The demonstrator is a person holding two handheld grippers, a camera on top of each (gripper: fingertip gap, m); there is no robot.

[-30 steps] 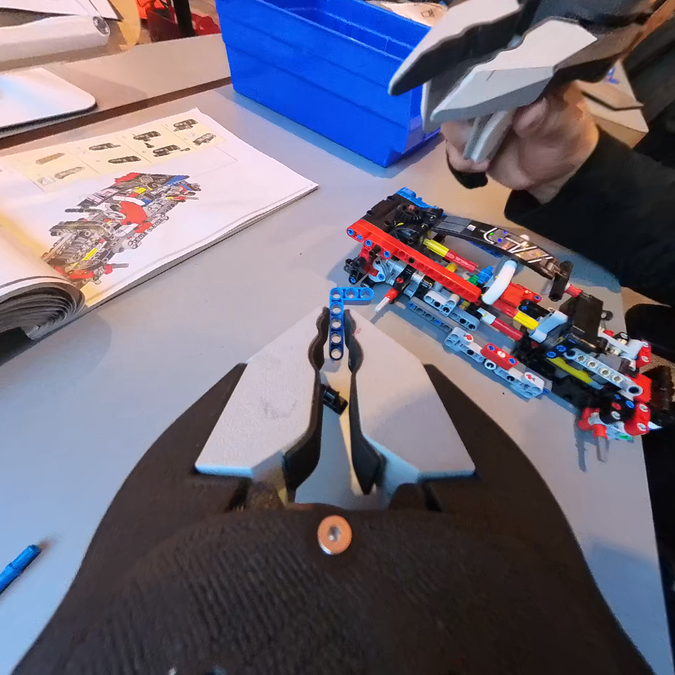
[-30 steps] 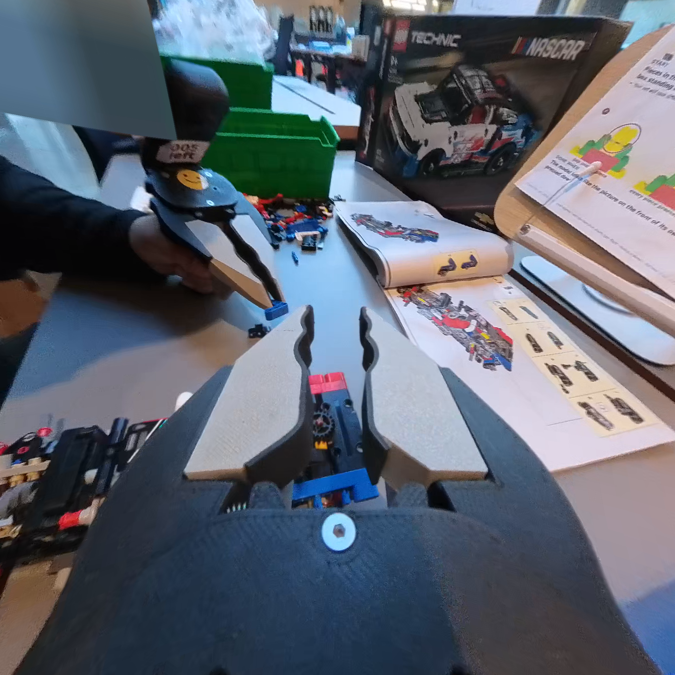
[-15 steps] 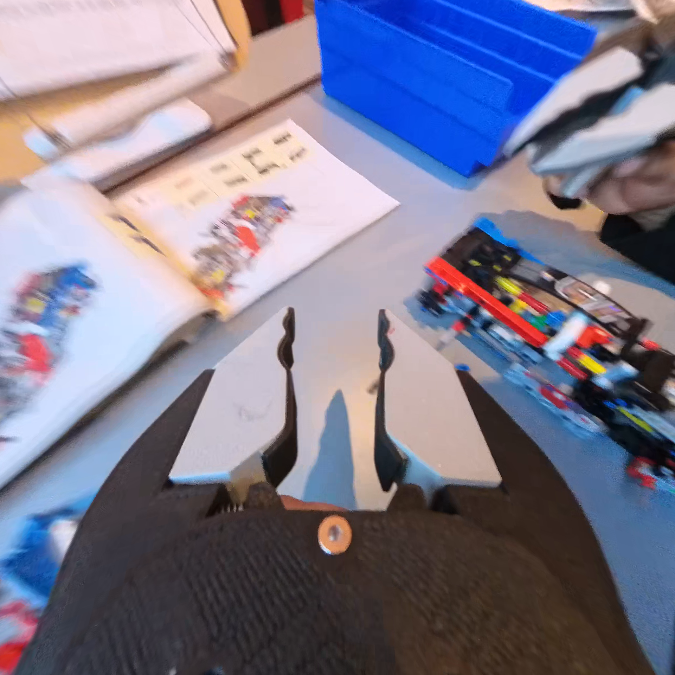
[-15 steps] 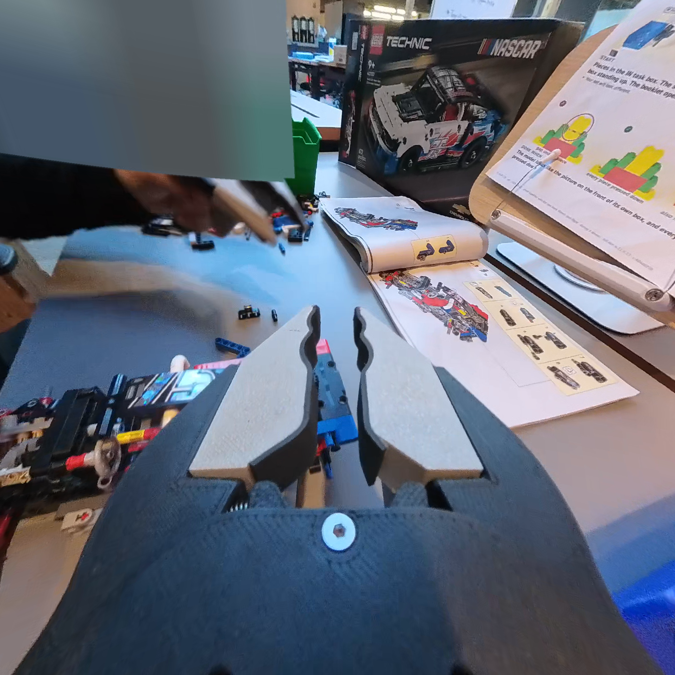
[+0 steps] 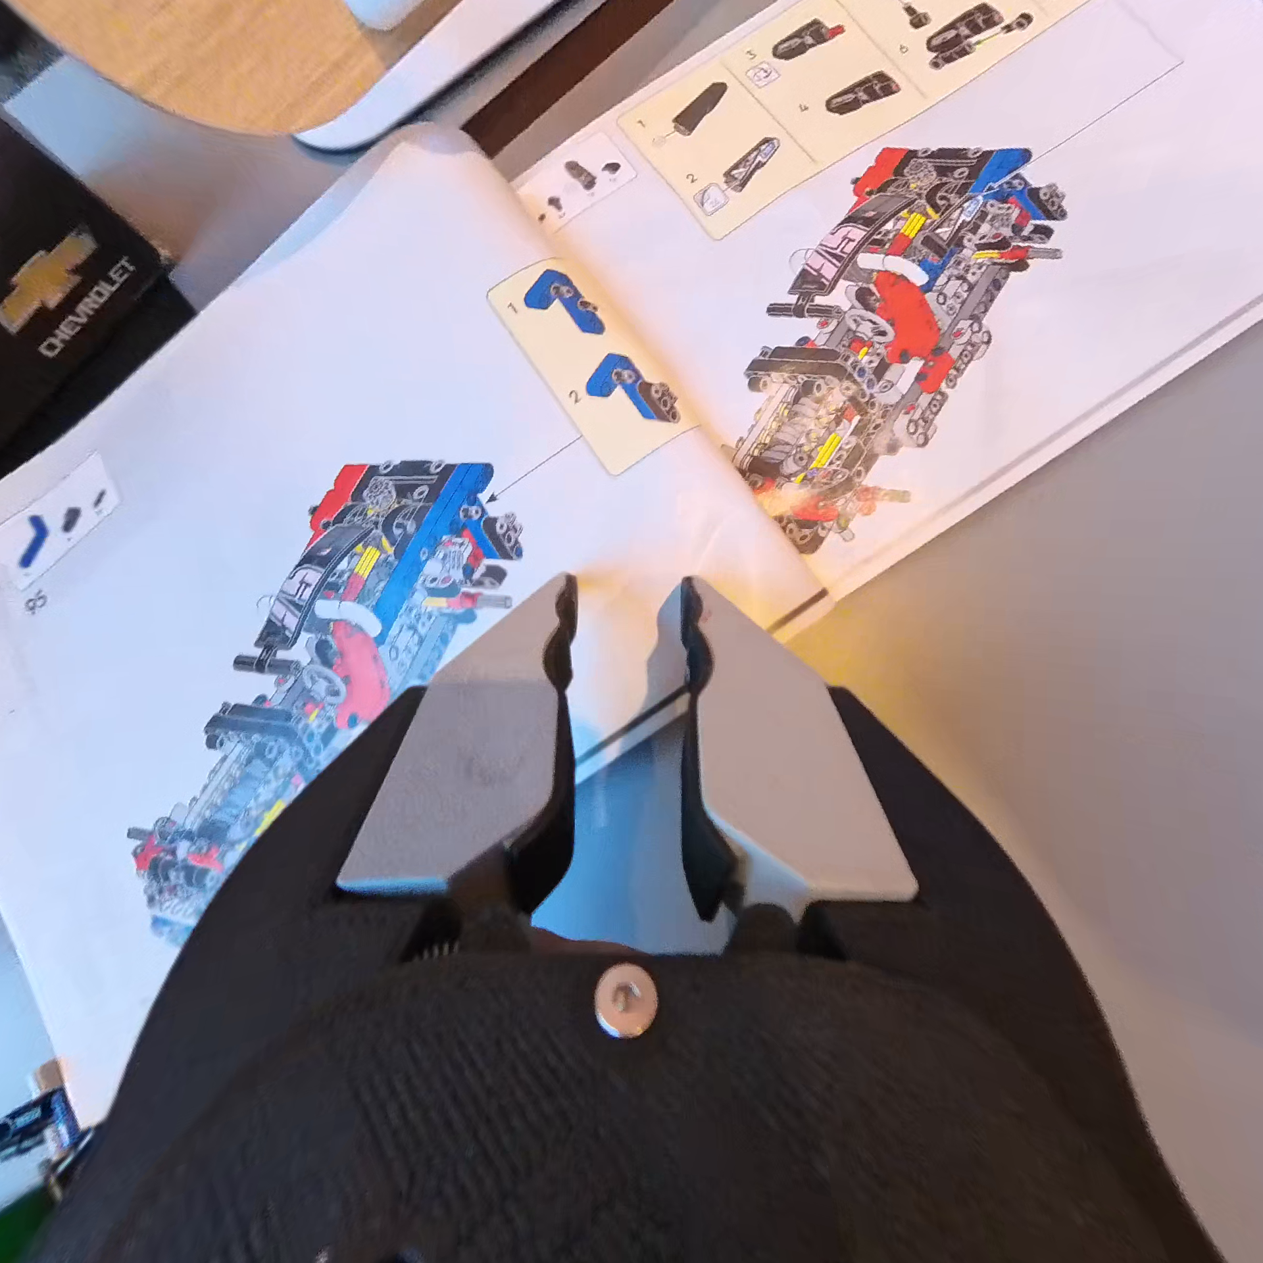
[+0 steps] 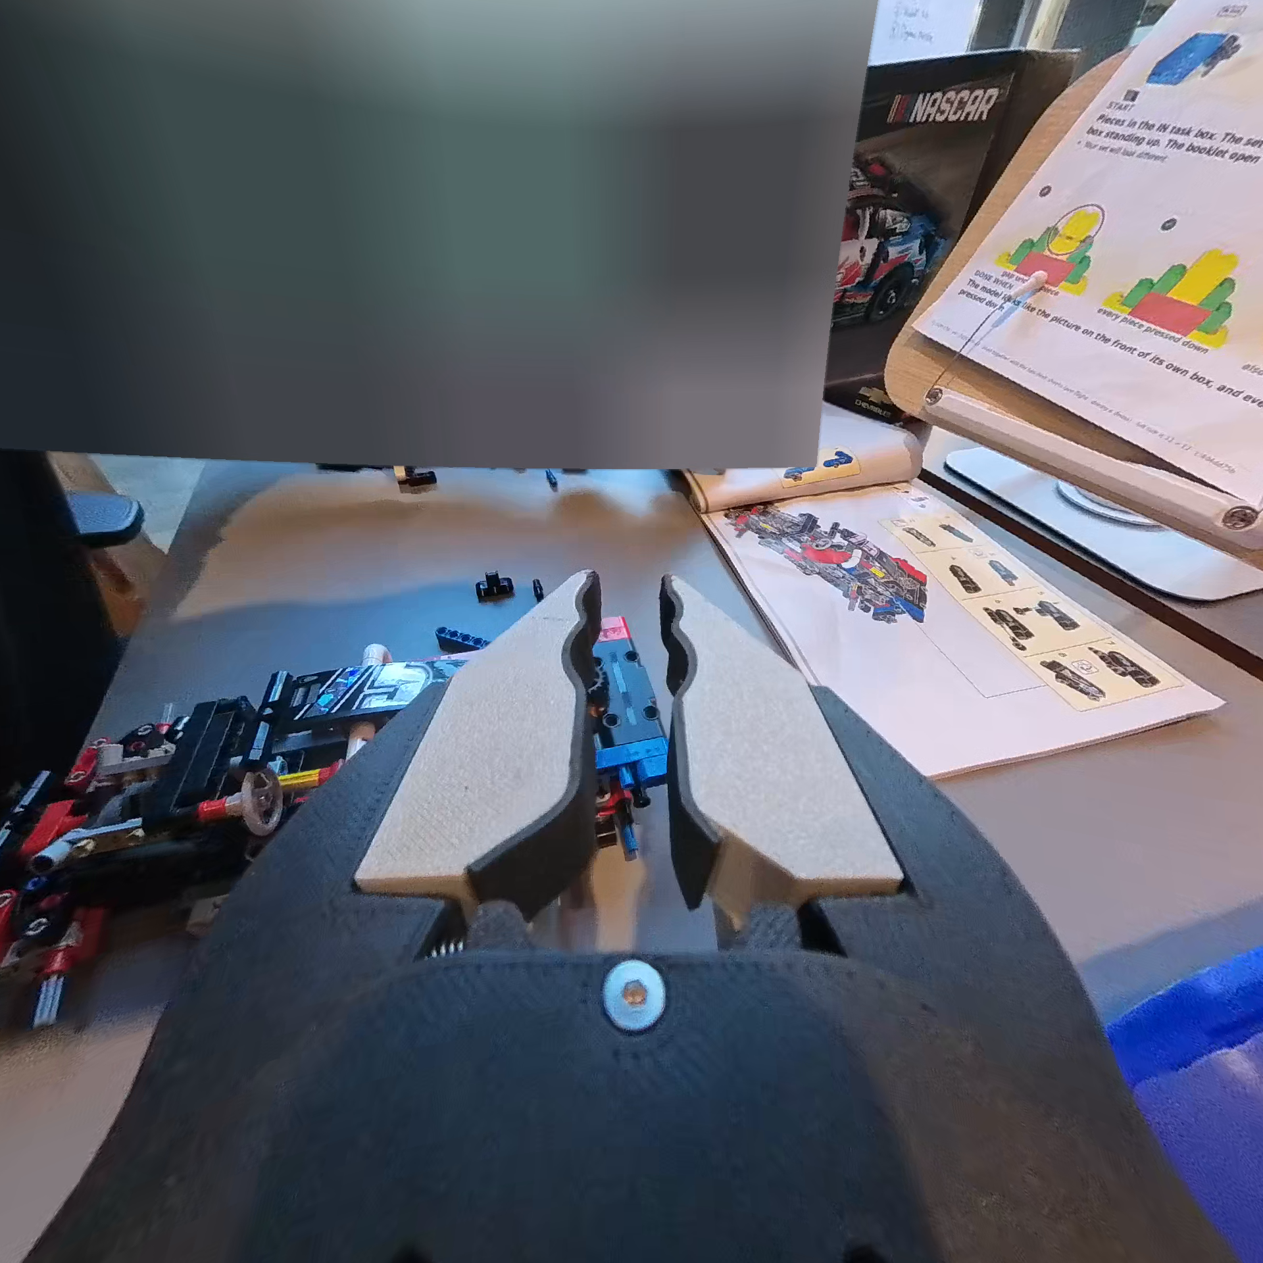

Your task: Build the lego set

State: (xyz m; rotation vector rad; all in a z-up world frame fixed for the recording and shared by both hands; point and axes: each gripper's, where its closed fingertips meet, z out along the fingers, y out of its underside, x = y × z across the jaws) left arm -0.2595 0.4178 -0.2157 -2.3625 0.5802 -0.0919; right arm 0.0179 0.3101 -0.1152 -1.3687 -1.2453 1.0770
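While the right gripper [image 6: 629,594] hangs with jaws spread and empty, the half-built car [image 6: 225,758] lies on the table [image 6: 1093,840] just beneath and leftward, long axis running left. Beyond the car, the left gripper [image 5: 625,594], jaws parted and empty, hovers over the open instruction booklet [image 5: 410,328].

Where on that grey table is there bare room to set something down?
Free: the grey tabletop between the open instruction booklet and the blue plastic bin; also the strip beyond the loose black pieces. Crowded: the half-built red-and-black lego car fills the near left.
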